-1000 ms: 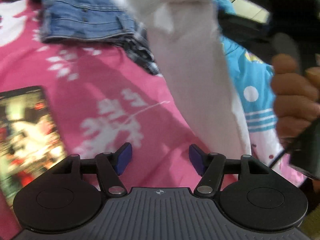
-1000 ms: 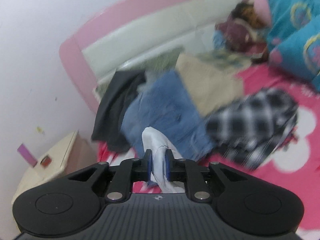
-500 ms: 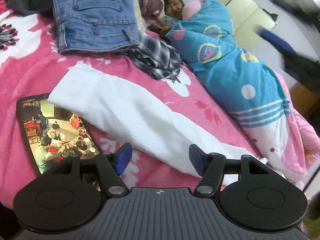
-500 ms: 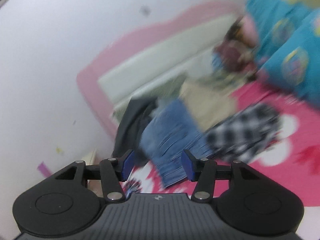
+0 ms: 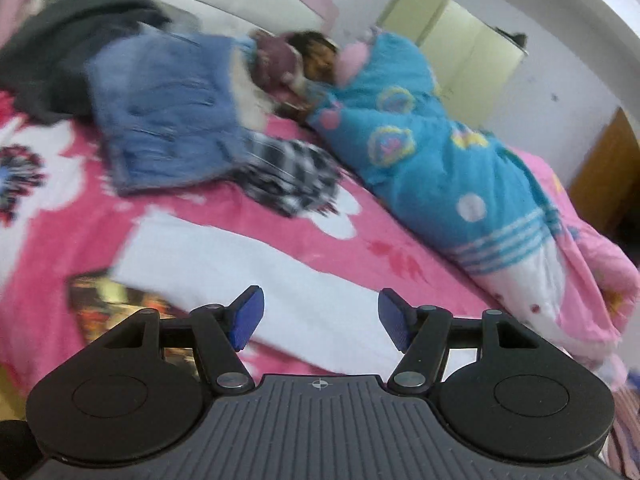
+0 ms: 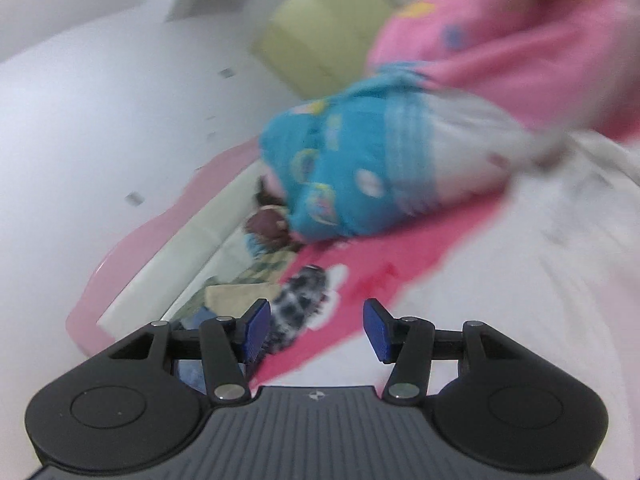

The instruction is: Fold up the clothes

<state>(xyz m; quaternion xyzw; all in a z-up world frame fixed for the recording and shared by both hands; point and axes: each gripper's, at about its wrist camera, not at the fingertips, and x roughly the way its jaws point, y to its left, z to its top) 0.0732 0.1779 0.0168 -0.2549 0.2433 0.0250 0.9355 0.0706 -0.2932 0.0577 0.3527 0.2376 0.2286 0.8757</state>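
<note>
White garment [image 5: 256, 280] lies folded long on the bed [image 5: 360, 240]

We hold nothing; both jaws apart; jeans [image 5: 168, 116] and plaid shirt [image 5: 288, 176] seem unfolded.

White garment [image 5: 256, 276]; pink floral bedspread [image 5: 80, 216]; blue jeans [image 5: 168, 120]; black-white checked shirt [image 5: 292, 176]

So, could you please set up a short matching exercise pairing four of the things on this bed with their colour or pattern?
Things:
1. folded garment nearest the left gripper
2. jeans
3. crumpled shirt
4. quilt beside the wall

Descriptions:
A. black and white check
B. turquoise with round motifs
C. plain white
D. blue denim

Pairs: 1-C, 2-D, 3-A, 4-B
</note>
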